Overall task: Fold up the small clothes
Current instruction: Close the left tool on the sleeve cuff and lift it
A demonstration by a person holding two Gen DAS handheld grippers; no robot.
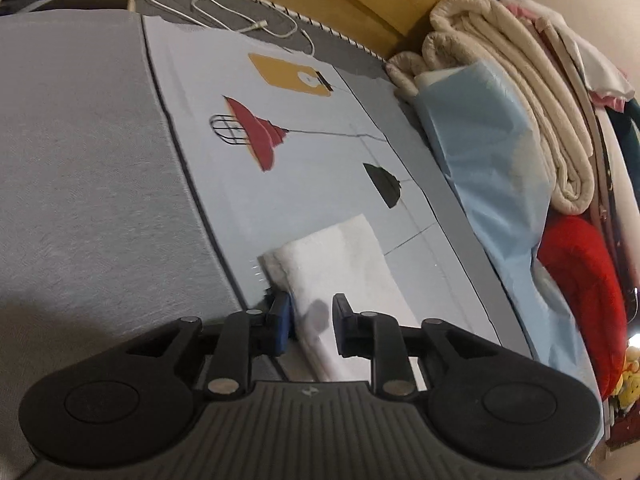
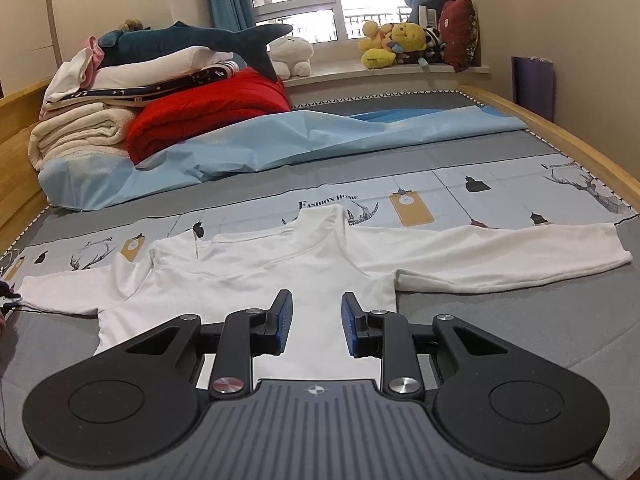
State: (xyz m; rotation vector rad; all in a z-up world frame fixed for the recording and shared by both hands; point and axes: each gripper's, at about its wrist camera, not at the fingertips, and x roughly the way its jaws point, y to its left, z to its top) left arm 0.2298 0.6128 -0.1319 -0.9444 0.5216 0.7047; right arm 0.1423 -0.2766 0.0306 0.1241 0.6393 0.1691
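A small white long-sleeved top point(image 2: 256, 272) lies flat on the bed, collar away from me and both sleeves spread out to the sides. My right gripper point(image 2: 316, 322) is open and empty, low over the top's lower body. In the left wrist view my left gripper point(image 1: 312, 322) is open, its jaws on either side of the cuff end of the white sleeve point(image 1: 332, 264), not closed on it. The left gripper itself barely shows at the far left edge of the right wrist view.
The bed has a grey sheet with a printed lamp-pattern strip point(image 1: 288, 152). A crumpled light blue cover point(image 2: 280, 140), a red blanket point(image 2: 208, 116), folded cream blankets point(image 1: 516, 92) and a plush shark point(image 2: 192, 38) lie at the far side. A white charging cable point(image 1: 224, 8) lies near the wooden frame point(image 2: 560, 136).
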